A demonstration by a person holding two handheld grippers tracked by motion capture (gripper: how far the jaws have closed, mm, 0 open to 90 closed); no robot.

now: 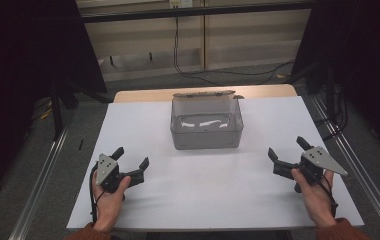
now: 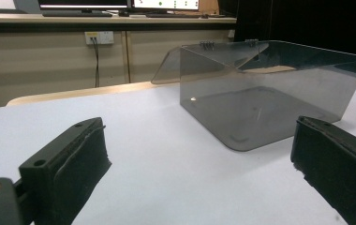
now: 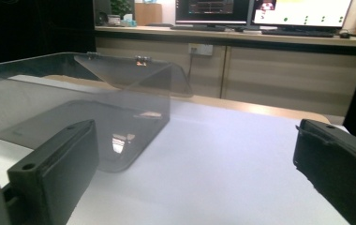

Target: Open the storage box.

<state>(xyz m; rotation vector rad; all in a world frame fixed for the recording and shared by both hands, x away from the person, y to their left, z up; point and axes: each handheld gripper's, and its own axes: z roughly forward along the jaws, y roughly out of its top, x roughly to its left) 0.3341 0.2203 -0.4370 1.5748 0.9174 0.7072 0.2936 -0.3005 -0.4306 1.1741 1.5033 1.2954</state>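
Jaws on both tools stand spread wide with nothing held between them. In the high view the left gripper sits low over the near-left part of the white table top, held by the person's left hand, and its two black jaws point forward and a little to the right. From the left gripper view the same jaws rise at the bottom corners, well apart, with bare white surface between them. The right gripper hangs over the near-right part of the table, gripped by the right hand, with its grey three-cornered plate on top; its jaws are just as wide and grasp nothing.

Ahead of both, well apart from either tool, the smoky clear plastic box stands on the table, toward the far middle. Its hinged lid is swung back past the rear wall, tilted away from the opening; in the left gripper view the box lies ahead and to the right, in the right gripper view ahead and to the left. The inside looks empty, though reflections on the floor of the box make that hard to say for sure.

A wooden edge shows beyond the white top, and monitors stand on a far counter
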